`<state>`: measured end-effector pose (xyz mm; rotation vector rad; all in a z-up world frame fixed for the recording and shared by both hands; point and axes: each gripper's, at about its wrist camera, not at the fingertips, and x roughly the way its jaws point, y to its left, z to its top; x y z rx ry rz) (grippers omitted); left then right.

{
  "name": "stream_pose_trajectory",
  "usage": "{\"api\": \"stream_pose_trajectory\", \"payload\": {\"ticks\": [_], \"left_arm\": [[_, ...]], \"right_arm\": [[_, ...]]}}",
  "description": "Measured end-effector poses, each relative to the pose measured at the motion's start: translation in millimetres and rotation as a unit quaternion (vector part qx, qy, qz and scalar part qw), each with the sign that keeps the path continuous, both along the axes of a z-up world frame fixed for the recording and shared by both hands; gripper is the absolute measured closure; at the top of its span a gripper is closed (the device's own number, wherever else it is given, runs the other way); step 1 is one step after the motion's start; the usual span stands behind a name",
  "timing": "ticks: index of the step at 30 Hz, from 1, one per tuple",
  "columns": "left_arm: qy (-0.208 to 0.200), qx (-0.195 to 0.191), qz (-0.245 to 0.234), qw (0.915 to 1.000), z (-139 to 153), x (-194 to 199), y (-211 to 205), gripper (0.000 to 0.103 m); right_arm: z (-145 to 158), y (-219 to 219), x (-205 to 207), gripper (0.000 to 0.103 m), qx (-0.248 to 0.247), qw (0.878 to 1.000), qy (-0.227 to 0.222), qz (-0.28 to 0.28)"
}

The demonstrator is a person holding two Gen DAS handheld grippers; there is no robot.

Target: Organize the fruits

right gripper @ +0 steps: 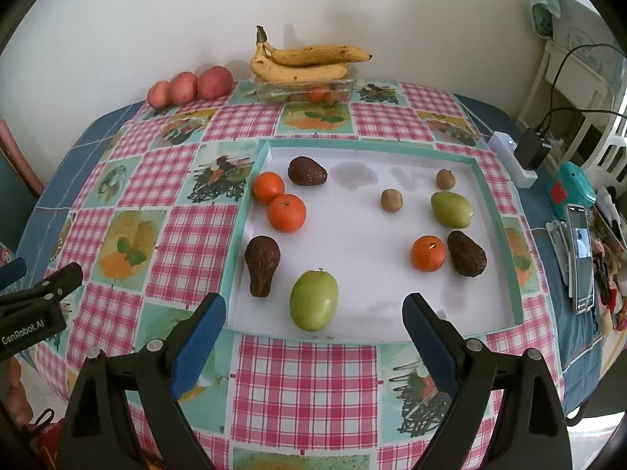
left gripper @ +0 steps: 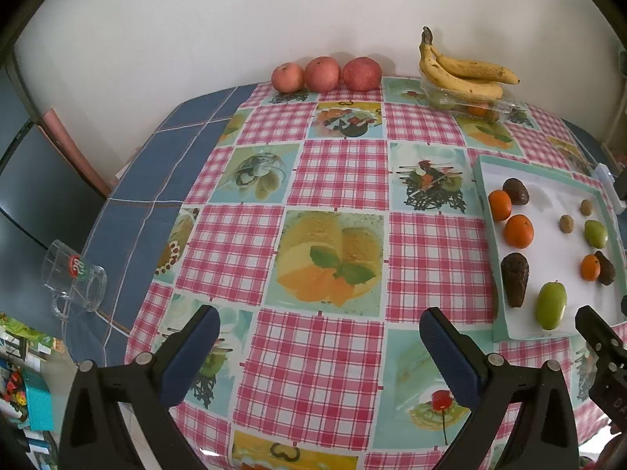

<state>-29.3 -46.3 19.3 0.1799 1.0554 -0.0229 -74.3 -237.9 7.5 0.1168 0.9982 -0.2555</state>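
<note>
A shallow white tray with a teal rim (right gripper: 250, 188) (left gripper: 484, 184) holds scattered fruit: three oranges (right gripper: 286, 213), three dark avocados (right gripper: 261, 264), two green fruits (right gripper: 313, 299) and two small brown fruits (right gripper: 391, 199). Three red apples (left gripper: 322, 73) line the wall. Bananas (right gripper: 305, 63) lie on a clear box (right gripper: 348, 86) holding more fruit. My right gripper (right gripper: 315, 342) is open at the tray's near edge, just in front of the green fruit. My left gripper (left gripper: 319, 346) is open over the tablecloth, left of the tray. Both hold nothing.
A checked tablecloth (left gripper: 333, 180) covers the blue tiled table (left gripper: 164, 164). A glass mug (left gripper: 74, 278) lies on its side at the left edge. At the right are a phone (right gripper: 580, 254), a charger with cable (right gripper: 533, 149) and a teal box (right gripper: 572, 188).
</note>
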Motion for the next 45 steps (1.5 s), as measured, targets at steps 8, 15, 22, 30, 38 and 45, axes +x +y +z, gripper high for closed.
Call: {"api": "stream_pose_trajectory", "payload": {"ticks": [8, 15, 22, 30, 38, 45], "left_arm": [[0.001, 0.001, -0.001, 1.0000, -1.1, -0.2, -0.5, 0.000], [0.002, 0.002, -0.001, 1.0000, -1.6, -0.9, -0.8, 0.000], [0.002, 0.001, -0.001, 1.0000, -2.5, -0.9, -0.5, 0.000], [0.004, 0.000, -0.002, 1.0000, -3.3, -1.0, -0.7, 0.000], [0.004, 0.000, -0.003, 1.0000, -3.4, -0.8, -0.3, 0.000], [0.004, 0.000, -0.003, 1.0000, -3.1, -0.7, -0.4, 0.000]], "right_arm": [[-1.9, 1.1, 0.0, 0.011, 0.001, 1.000, 0.001, 0.000], [-2.2, 1.7, -0.2, 0.011, 0.001, 1.000, 0.002, 0.001], [-2.1, 2.1, -0.1, 0.011, 0.000, 1.000, 0.002, 0.001], [-1.7, 1.7, 0.2, 0.011, 0.000, 1.000, 0.002, 0.001], [-1.3, 1.6, 0.5, 0.011, 0.000, 1.000, 0.002, 0.001], [-1.1, 1.7, 0.5, 0.011, 0.000, 1.000, 0.002, 0.001]]}}
